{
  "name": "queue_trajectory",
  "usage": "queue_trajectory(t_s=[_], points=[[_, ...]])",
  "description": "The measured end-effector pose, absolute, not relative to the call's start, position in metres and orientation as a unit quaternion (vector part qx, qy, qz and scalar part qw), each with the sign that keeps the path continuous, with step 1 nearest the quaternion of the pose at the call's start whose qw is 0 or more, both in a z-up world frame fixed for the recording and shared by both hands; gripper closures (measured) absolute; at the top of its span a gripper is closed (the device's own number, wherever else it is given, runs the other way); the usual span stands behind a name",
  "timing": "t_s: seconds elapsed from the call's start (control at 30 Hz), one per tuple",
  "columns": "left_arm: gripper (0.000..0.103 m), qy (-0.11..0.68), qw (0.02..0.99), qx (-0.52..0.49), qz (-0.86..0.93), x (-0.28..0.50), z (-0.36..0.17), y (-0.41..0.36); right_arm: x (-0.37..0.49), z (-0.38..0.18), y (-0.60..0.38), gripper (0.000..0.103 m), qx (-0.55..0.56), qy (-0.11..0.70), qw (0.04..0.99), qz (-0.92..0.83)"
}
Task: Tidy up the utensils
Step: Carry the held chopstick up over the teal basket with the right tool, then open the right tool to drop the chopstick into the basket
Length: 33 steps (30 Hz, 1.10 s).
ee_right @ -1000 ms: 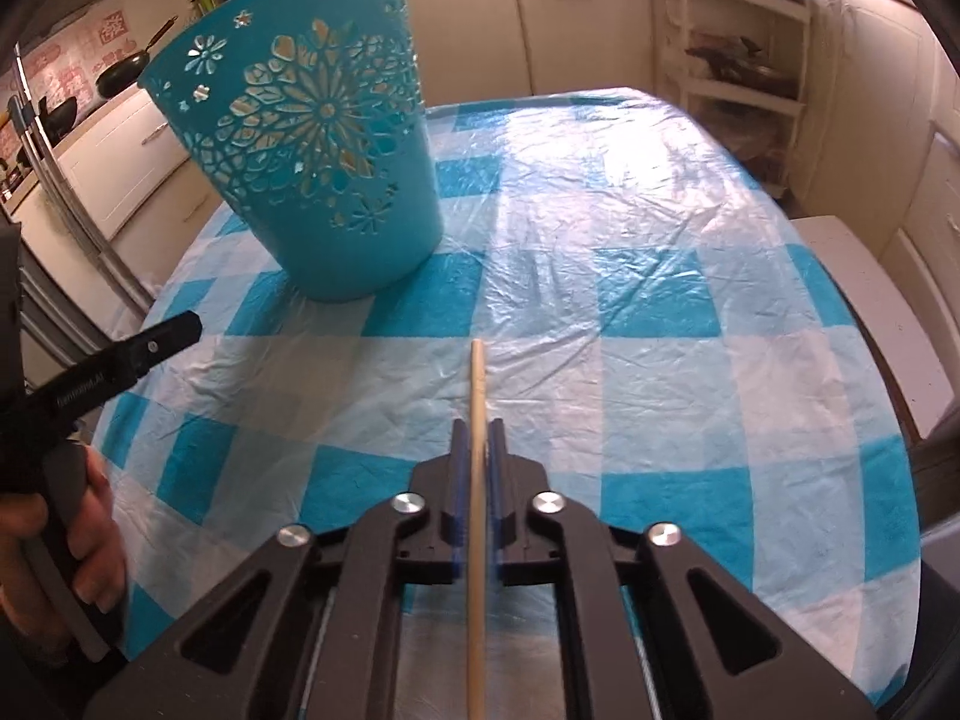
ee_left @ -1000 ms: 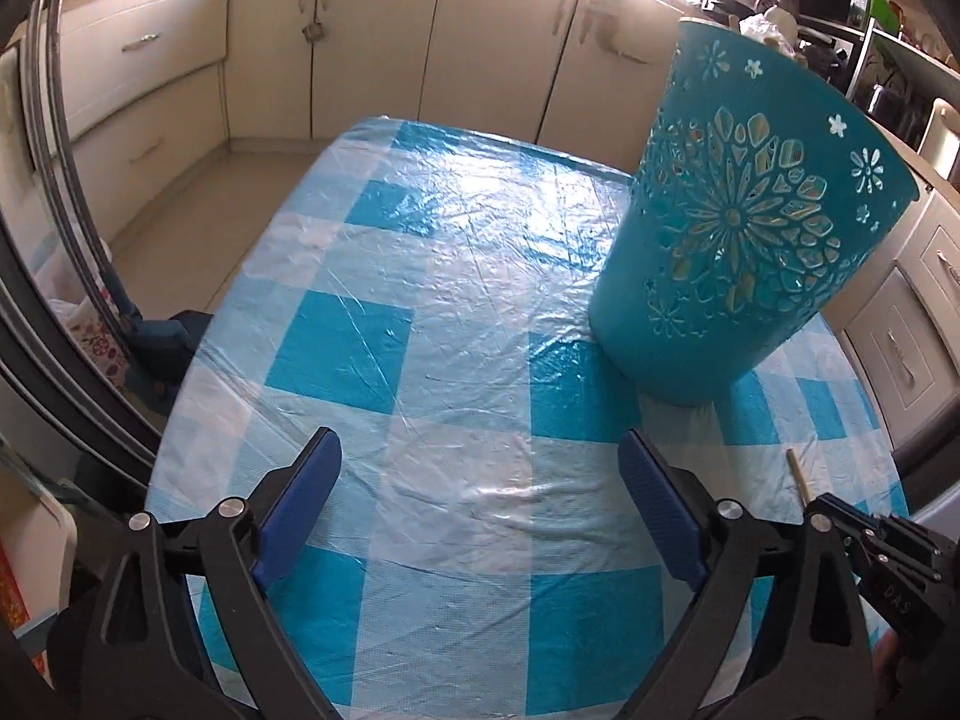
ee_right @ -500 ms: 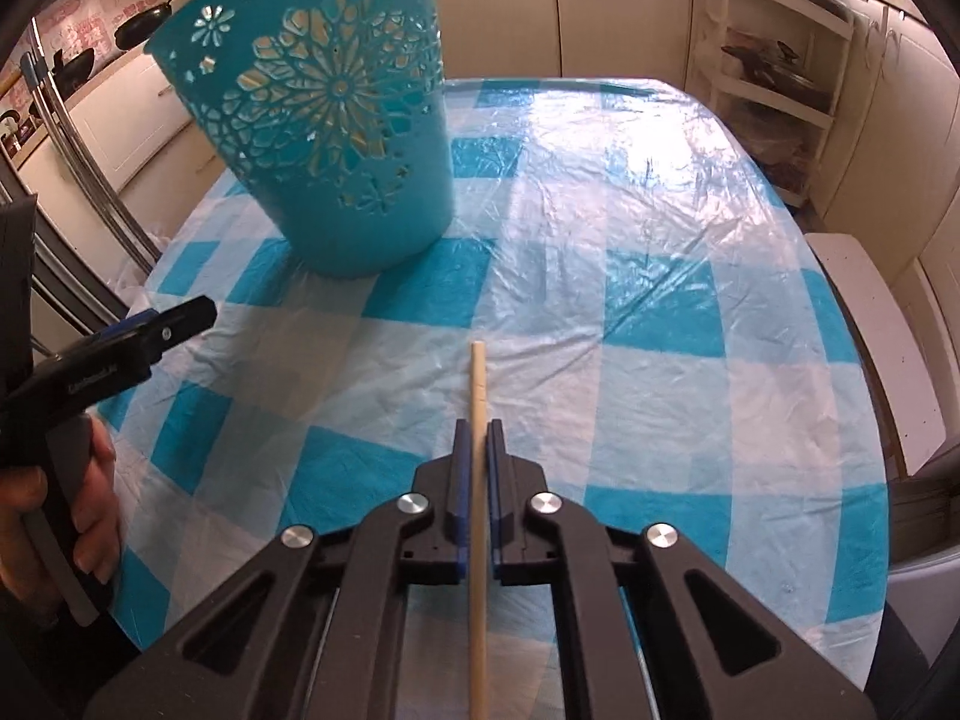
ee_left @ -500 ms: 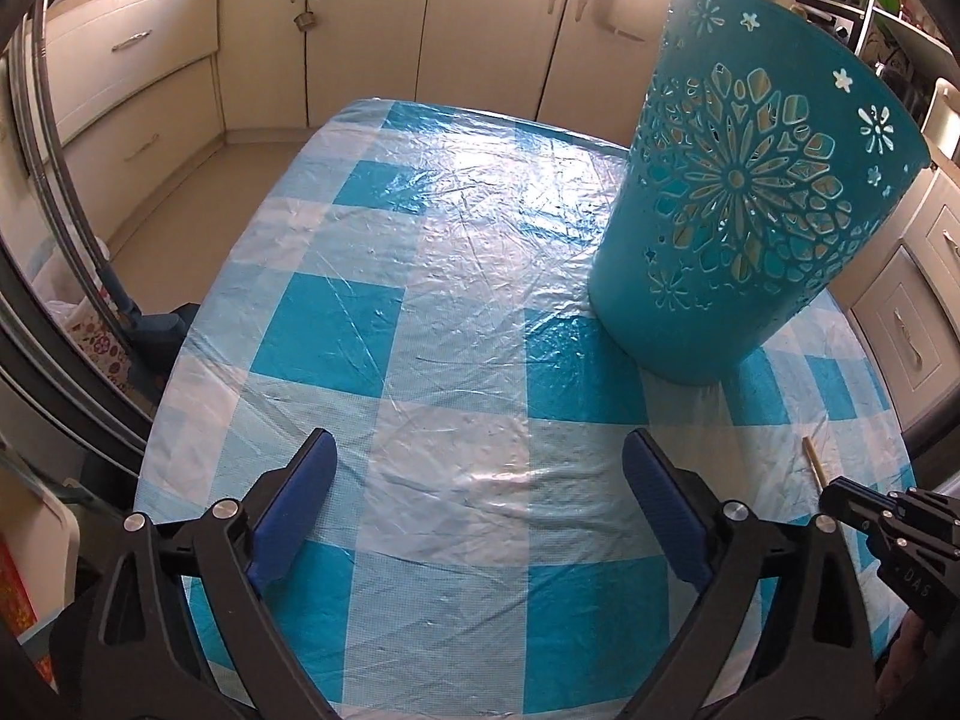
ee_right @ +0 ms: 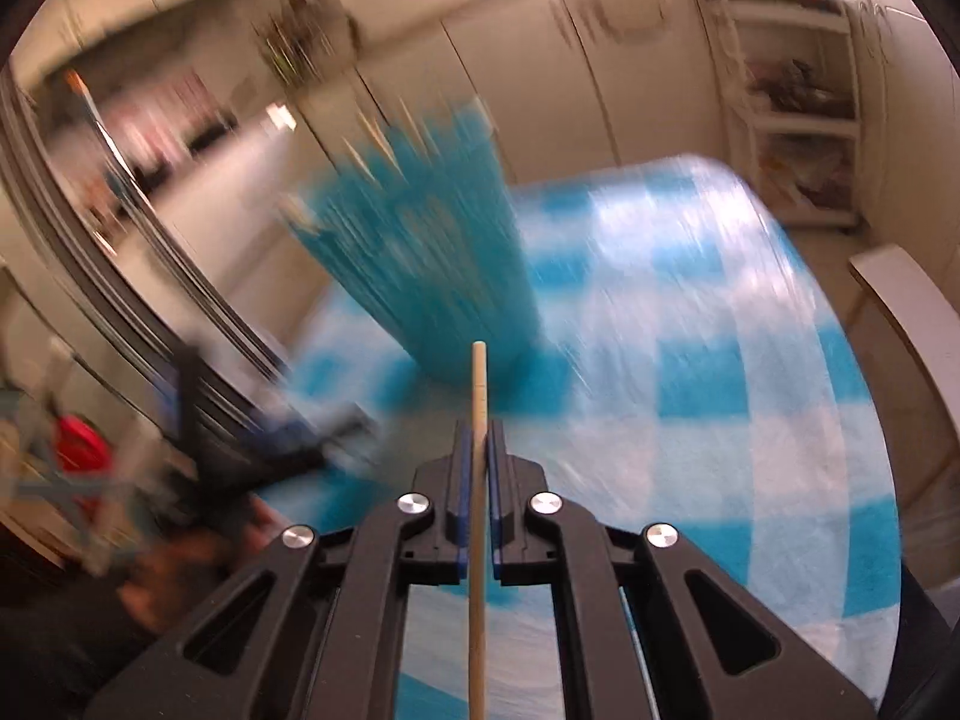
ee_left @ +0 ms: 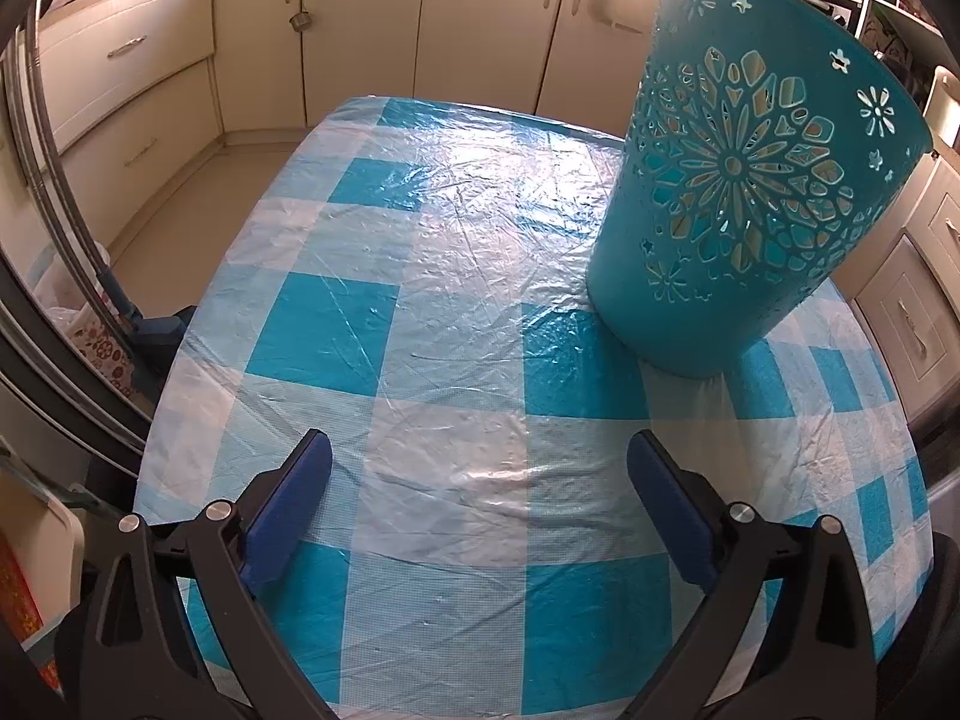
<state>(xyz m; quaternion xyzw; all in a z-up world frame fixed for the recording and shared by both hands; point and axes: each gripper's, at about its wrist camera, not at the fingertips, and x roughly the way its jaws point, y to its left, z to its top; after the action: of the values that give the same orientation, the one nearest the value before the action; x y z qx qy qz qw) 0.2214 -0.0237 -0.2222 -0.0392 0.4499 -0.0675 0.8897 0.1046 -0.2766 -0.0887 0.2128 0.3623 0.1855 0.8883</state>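
A teal cut-out basket [ee_left: 750, 198] stands upright on the blue-and-white checked tablecloth [ee_left: 456, 276], at the right of the left wrist view. My left gripper [ee_left: 477, 468] is open and empty, low over the cloth, left of and nearer than the basket. My right gripper [ee_right: 478, 441] is shut on a wooden chopstick [ee_right: 478, 396] that points forward toward the basket [ee_right: 432, 276]. The right wrist view is heavily motion-blurred. The left gripper shows there only as a dark blur at the lower left.
Cream kitchen cabinets [ee_left: 372, 30] line the far side and both sides of the table. A white shelf unit [ee_right: 792, 120] stands at the right in the right wrist view. The table edge [ee_left: 180, 396] drops off at the left.
My right gripper has lifted and swung fast with the chopstick, now aimed at the basket, and has left the left wrist view. My left gripper shifted slightly.
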Motion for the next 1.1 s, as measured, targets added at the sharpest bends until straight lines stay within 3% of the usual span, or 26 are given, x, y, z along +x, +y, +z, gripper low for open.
queue_trajectory(t_s=[0.3, 0.53, 0.73, 1.1], points=[[0.008, 0.450, 0.890, -0.038, -0.067, 0.222, -0.223, -0.024, 0.138, 0.033, -0.265, 0.097, 0.243, 0.163, 0.930, 0.222], [0.008, 0.450, 0.889, -0.039, -0.067, 0.222, -0.223, -0.025, 0.195, 0.056, -0.256, 0.097, 0.235, 0.090, 0.956, 0.153], [0.007, 0.450, 0.889, -0.041, -0.070, 0.222, -0.223, -0.024, 0.239, 0.025, -0.243, 0.097, 0.226, 0.123, 0.960, 0.113], [0.007, 0.451, 0.889, -0.039, -0.070, 0.222, -0.223, -0.024, 0.231, -0.003, -0.230, 0.097, 0.183, 0.169, 0.959, 0.132]])
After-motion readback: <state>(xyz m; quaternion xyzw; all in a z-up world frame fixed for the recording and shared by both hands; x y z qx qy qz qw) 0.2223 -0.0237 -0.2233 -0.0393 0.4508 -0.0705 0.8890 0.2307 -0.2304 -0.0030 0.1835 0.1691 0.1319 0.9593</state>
